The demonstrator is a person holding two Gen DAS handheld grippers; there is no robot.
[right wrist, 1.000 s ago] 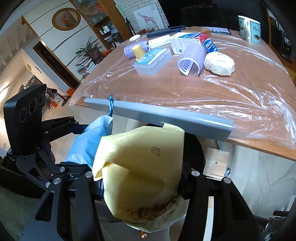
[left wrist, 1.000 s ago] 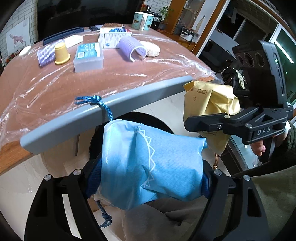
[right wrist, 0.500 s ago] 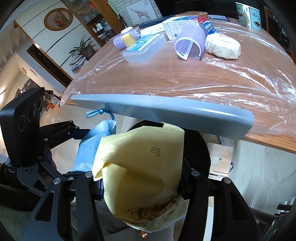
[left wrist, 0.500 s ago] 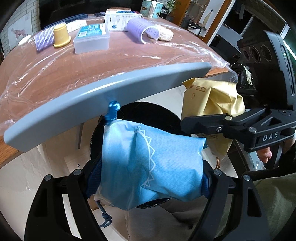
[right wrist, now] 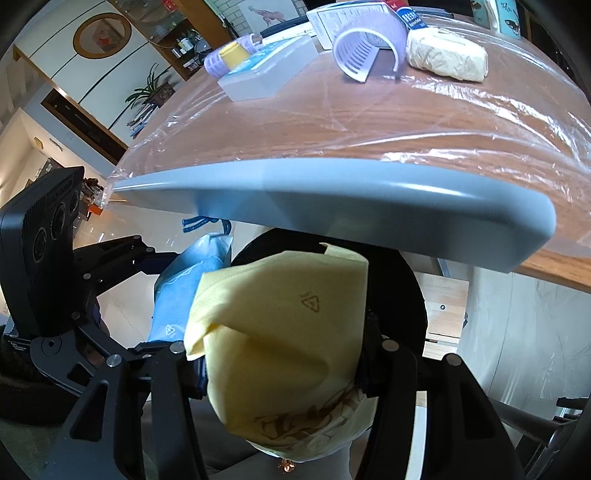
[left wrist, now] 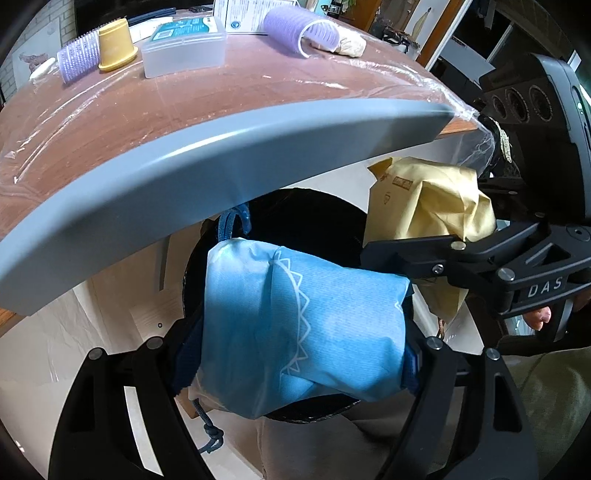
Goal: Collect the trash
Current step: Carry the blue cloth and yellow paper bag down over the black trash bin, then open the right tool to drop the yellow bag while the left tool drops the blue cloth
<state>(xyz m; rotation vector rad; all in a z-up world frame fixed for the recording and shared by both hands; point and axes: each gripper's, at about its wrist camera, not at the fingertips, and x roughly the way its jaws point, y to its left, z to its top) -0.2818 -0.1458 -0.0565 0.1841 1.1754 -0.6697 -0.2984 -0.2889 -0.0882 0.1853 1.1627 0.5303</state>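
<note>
My left gripper (left wrist: 303, 343) is shut on a blue drawstring bag (left wrist: 306, 325) and holds it over the dark round opening of a bin (left wrist: 314, 218) below the table edge. My right gripper (right wrist: 284, 362) is shut on a crumpled yellow paper bag (right wrist: 280, 332) over the same bin (right wrist: 406, 295). The two grippers are side by side: the right one and the yellow bag (left wrist: 428, 206) show right of the blue bag in the left wrist view, and the blue bag (right wrist: 184, 291) shows left of the yellow bag in the right wrist view.
A grey table edge (left wrist: 221, 162) hangs just above the bin. On the plastic-covered table stand a clear box (left wrist: 184, 48), a yellow cup (left wrist: 114, 50), purple hair rollers (left wrist: 301, 31), a wrapped beige lump (right wrist: 447, 57) and a white box (right wrist: 354, 14).
Both grippers have moved down and forward with their bags, closer under the table edge and over the bin opening. Both grips are unchanged.
</note>
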